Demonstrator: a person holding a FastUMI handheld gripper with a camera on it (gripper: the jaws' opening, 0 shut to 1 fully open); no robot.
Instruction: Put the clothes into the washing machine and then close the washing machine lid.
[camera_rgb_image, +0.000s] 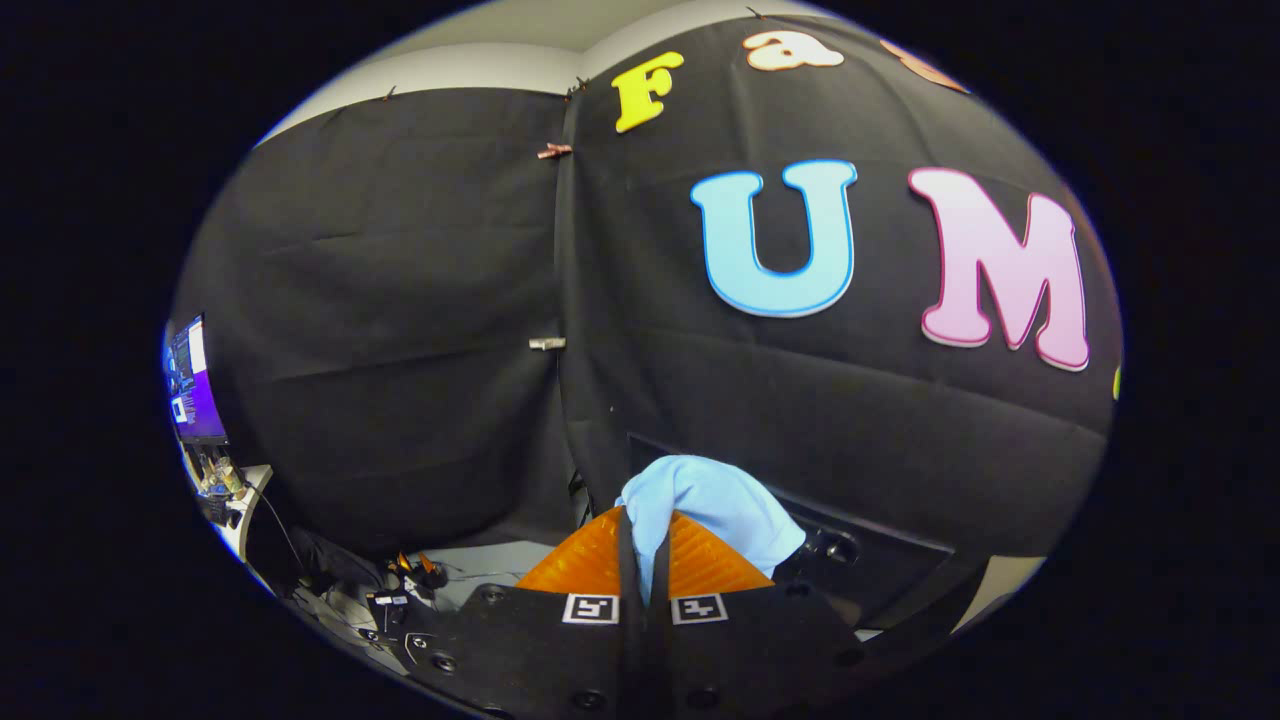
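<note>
A light blue cloth (715, 505) is pinched between the two fingers of my gripper (645, 545) and bunches up over their tips, drooping to the right side. The gripper is shut on it and held up in the air, facing the black cloth wall. Behind and below the cloth, to the right, a dark flat panel with a raised edge (860, 545) lies close to the wall; I cannot tell whether it is the washing machine.
A corner of the booth's black cloth walls (560, 340) stands straight ahead. Far to the left a lit monitor (192, 380) stands on a white desk (250, 510). Cables and small devices (400, 590) lie on the floor below left.
</note>
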